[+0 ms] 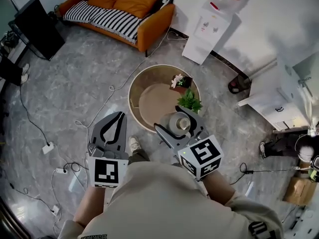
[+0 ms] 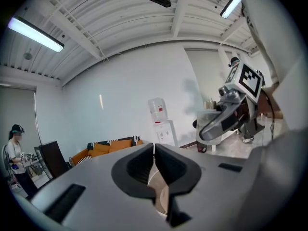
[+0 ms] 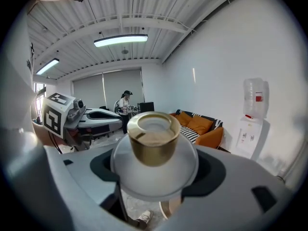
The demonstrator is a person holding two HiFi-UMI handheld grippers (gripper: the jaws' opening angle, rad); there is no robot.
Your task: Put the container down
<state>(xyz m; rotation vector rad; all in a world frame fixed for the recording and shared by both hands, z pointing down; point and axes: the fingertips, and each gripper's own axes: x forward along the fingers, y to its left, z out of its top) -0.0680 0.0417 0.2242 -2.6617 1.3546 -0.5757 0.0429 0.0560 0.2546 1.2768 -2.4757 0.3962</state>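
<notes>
The container [image 1: 180, 123] is a frosted, rounded jar with a gold lid [image 3: 153, 137]. My right gripper [image 1: 175, 119] is shut on its body and holds it in the air over the near edge of the round wooden table [image 1: 149, 76]. In the right gripper view the jar [image 3: 155, 170] fills the space between the jaws. My left gripper [image 1: 120, 115] hangs to the left over the floor with its jaws touching and nothing between them. In the left gripper view [image 2: 154, 150] the other gripper with the jar [image 2: 211, 117] shows at the right.
A green plant [image 1: 189, 101] and a small flower pot [image 1: 179, 80] stand on the table's right side. Beyond are a water dispenser [image 1: 208, 25], an orange sofa [image 1: 119, 8] and a black cabinet [image 1: 37, 28]. Cables [image 1: 35, 126] run over the floor at the left. A white desk [image 1: 271, 106] stands at the right.
</notes>
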